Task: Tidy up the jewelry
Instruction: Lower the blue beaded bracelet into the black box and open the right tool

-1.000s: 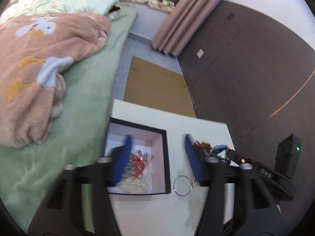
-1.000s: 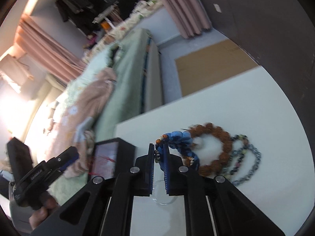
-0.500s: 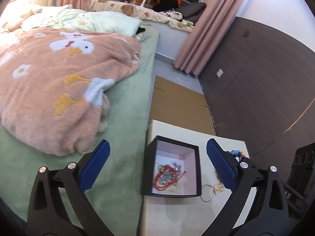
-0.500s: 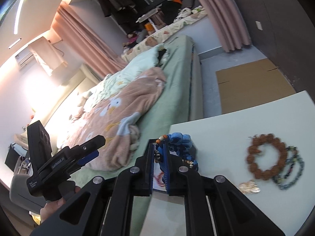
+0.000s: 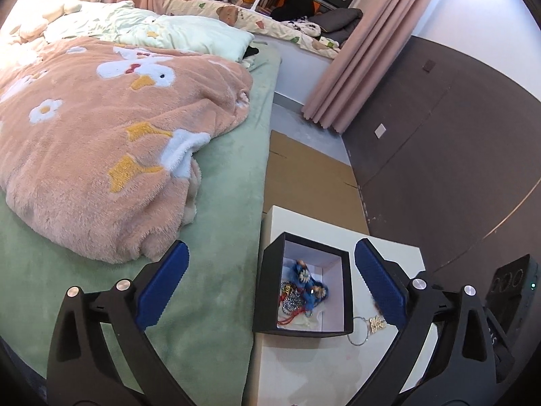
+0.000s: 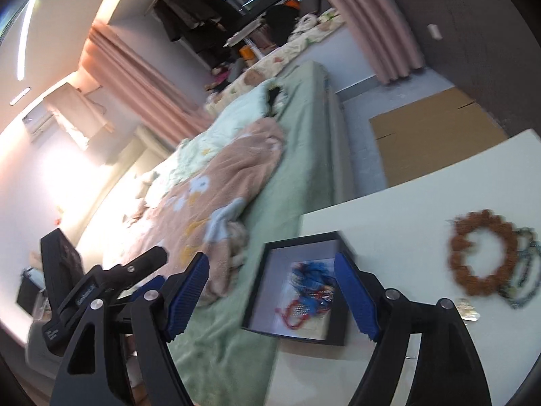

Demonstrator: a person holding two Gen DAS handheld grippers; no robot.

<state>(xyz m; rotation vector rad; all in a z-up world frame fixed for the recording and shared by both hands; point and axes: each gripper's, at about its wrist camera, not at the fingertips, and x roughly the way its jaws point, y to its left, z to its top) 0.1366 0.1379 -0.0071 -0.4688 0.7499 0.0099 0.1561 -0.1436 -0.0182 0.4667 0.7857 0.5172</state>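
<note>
Fingers (image 6: 355,296) of the right gripper (image 6: 270,291) are just spreading, empty, with the blue bracelet (image 6: 309,282) lying in the box (image 6: 260,284) at lower centre.

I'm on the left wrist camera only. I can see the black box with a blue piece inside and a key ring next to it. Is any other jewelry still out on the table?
Observer: Yes. The right wrist view shows a brown bead bracelet on the white table, well apart from the black box.
Operator: Anything with it?
Observer: A darker bead bracelet lies right beside it, on the side away from the box. That view is blurred, so I can't tell more.
Operator: Is the right gripper holding anything?
Observer: No. The right gripper has just been opening its jaws, and nothing sits between its pads.
</note>
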